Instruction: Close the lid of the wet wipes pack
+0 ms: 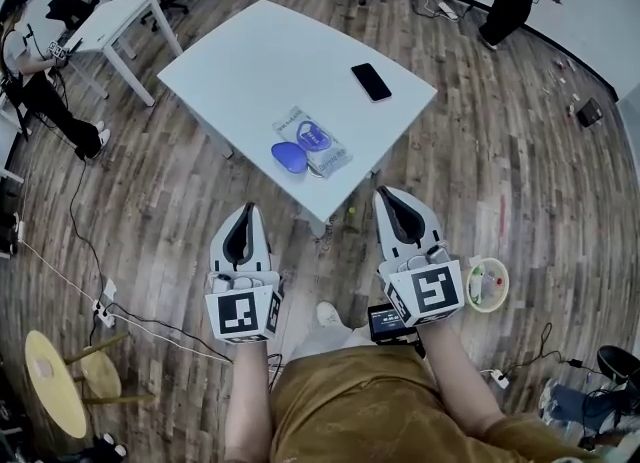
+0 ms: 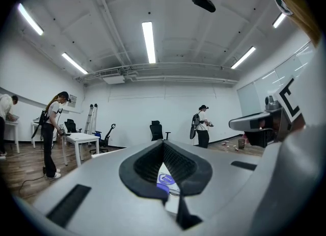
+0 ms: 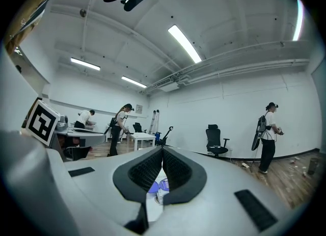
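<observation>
Presently both tools are held low before my body, clear of the bench (image 1: 270, 61) and over the floor. The left tool (image 1: 245, 211) has its jaws brought together at the tips with nothing between them. The right tool (image 1: 386, 194) is likewise pressed closed and empty. Each gripper view confirms the pads meeting at the tips.

Item under inspection: the wet wipes pack (image 1: 320, 143) lies flat on the bench, towards its near corner. It is a pale, soft packet with a blue oval frame on its top face. Its lid (image 1: 289, 157), a blue oval flap, is swung open and rests on the bench against the pack's left side, close to the near-left edge. Through the closed pads the pack shows small in the left gripper view (image 2: 165, 181) and the right gripper view (image 3: 162, 184).

A dark phone (image 1: 371, 81) lies well apart from the pack, near the bench's right corner.

Surroundings: the bench is white and stands on a wood-plank floor (image 1: 500, 171). A second white table (image 1: 112, 17) stands at far left with a person (image 1: 30, 76) beside it. Cables trail across the floor, and a round yellow stool (image 1: 55, 383) stands at lower left.
</observation>
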`<state>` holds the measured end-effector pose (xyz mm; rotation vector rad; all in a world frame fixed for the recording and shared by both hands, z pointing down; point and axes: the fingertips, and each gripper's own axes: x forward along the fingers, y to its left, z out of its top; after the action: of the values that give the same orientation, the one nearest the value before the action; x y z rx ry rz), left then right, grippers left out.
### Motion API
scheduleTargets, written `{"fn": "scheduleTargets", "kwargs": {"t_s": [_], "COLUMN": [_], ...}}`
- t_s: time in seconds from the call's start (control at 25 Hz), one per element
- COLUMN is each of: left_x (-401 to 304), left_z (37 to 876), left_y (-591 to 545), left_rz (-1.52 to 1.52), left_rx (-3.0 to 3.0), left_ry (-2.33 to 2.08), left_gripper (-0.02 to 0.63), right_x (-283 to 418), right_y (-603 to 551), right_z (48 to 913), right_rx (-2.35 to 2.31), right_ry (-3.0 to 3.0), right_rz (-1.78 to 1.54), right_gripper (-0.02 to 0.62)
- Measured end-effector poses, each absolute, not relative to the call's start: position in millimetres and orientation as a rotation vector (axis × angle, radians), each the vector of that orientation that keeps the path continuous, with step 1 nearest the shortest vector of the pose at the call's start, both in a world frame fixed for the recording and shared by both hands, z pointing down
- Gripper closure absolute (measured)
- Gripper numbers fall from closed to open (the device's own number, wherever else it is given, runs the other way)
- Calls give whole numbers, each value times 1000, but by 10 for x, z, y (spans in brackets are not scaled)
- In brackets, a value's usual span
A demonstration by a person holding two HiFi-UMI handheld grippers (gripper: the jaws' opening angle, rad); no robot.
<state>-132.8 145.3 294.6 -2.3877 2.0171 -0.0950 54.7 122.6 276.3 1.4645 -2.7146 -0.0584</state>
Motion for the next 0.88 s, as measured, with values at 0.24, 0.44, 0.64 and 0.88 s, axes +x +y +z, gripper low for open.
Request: {"fn": "scheduleTargets", "kwargs": {"t_s": [0.24,0.44,0.64,0.88], "left_x": [-1440,-1513,-1522,-1612], "left_z": [2986,3027,3030,3037], "left_y": [1356,1316,1238,1114], "left_rz": [-81,-74,-74,-82], "left_rx": [-2411,-2419,-2419,-2404], "left_ry": [2011,2021,2017,2029], "left_gripper": [600,600,600,600], "right_x": [418,364,343,249], "right_y": [1150,1095,1010,863], "right_z": [2784,2799,2810,2800], "right_rx": [1465,1470,1466,1454], "right_ry": [-2687,-2673,-2670,-2686], "right_rz": [-59,-53,-52,-58], "right_gripper": [586,586,586,586]}}
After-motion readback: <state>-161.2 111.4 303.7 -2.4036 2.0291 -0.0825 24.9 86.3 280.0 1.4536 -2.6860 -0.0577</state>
